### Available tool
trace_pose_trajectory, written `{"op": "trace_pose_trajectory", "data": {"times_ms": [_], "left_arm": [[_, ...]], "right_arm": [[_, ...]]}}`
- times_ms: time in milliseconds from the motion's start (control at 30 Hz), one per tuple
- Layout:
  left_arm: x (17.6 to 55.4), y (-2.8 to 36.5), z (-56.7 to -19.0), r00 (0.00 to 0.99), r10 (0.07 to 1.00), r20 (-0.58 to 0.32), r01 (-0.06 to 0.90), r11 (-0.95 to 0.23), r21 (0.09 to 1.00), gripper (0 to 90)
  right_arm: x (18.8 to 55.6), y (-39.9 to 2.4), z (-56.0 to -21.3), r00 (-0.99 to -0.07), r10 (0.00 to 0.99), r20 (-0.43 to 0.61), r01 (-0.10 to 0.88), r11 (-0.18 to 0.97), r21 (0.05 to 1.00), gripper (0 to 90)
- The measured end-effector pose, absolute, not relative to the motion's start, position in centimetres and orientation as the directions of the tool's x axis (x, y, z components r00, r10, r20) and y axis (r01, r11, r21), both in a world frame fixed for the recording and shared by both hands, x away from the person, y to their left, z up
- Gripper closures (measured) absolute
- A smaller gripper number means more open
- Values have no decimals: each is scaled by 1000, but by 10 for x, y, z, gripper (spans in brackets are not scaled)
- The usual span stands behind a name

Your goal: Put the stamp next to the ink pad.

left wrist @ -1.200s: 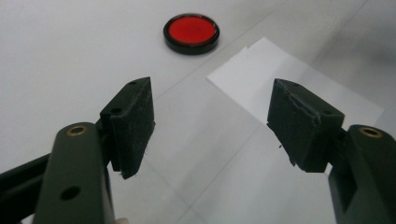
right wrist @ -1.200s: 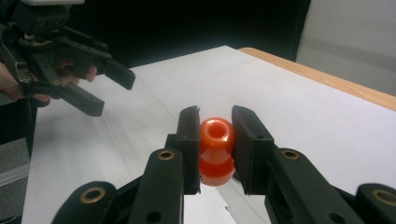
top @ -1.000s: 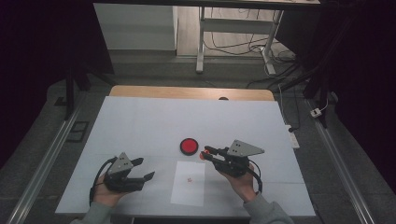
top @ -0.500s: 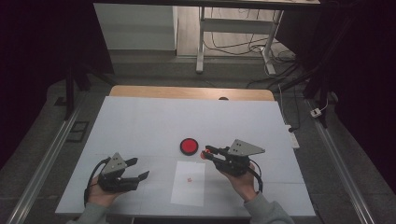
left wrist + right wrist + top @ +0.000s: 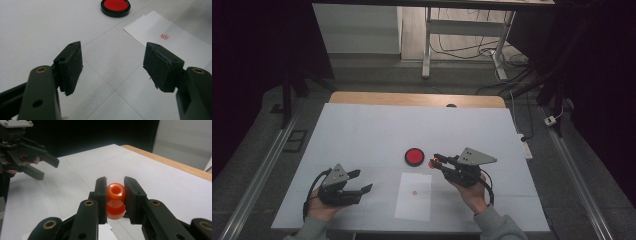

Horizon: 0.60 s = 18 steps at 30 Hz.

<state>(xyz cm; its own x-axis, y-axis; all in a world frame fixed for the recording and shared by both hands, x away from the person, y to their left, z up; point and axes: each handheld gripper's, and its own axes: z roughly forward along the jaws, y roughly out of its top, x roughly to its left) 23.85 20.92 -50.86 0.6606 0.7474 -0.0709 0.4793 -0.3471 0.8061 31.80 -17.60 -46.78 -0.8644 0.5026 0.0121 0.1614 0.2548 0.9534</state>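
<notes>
The right claw is pinched tight on a small orange stamp, which is squeezed between the two black jaws and held up off the bench, just right of the red ink pad. In the right claw's own view the stamp's rounded top with a little hole in it is seen poking up between the pads. A white sheet of paper is laid flat on the bench just below and left of that claw, and a small red mark is printed near its middle. Further left, the left claw is held spread apart with nothing between its jaws, low over the bare bench, well apart from the stamp, pointed toward the paper and the ink pad
</notes>
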Motion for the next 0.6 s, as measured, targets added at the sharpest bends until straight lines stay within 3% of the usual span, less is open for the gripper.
{"op": "trace_pose_trajectory", "data": {"times_ms": [600], "left_arm": [[239, 208, -509, 660, 749, -65, 477, -351, 806, 319]], "right_arm": [[342, -180, -480, -817, 576, 4, 200, 277, 940, 725]]}}
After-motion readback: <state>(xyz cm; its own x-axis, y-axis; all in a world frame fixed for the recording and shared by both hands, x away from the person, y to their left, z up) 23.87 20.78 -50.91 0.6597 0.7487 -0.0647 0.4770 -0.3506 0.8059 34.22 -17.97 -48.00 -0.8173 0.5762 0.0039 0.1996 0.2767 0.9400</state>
